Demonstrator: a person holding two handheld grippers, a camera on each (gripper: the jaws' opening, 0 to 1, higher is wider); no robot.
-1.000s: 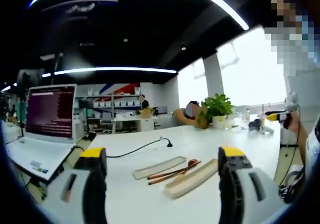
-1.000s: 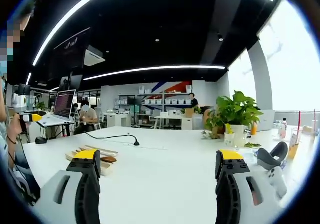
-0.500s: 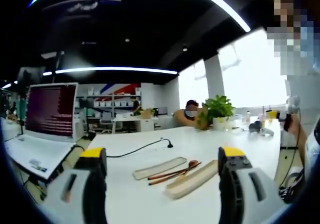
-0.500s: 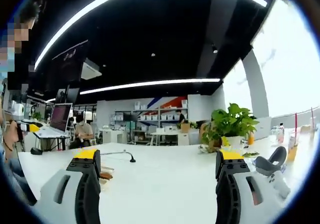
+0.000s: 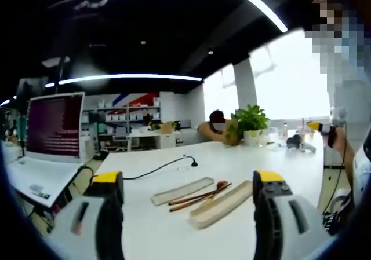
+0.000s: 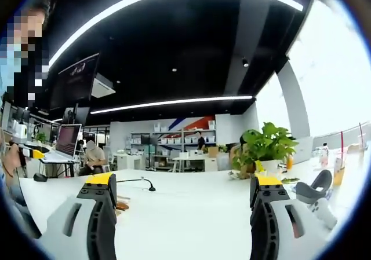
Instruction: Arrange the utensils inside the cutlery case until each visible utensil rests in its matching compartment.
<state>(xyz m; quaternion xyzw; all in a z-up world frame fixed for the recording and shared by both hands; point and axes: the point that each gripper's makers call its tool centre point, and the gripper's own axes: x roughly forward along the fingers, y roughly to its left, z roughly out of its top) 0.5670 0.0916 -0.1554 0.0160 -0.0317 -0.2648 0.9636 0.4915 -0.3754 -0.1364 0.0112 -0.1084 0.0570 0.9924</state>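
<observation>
Left gripper view: left gripper [image 5: 188, 213], jaws wide, empty, faces the wooden case [image 5: 222, 204] and thin, light, likely slippery utensils [image 5: 197, 194] mid-desk [image 5: 243, 161]; grasp mid-handle. Right gripper [image 6: 182, 219] likewise wide.

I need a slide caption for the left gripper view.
Open left gripper faces case, lid and utensils on table.

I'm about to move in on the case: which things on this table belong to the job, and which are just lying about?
Job:
- cutlery case, open tray
- case lid, flat beside it
- chopsticks and spoon, lying between the two, not in the case
- left gripper and right gripper, both open and empty

Lying about:
- laptop
- black cable
- potted plant
</observation>
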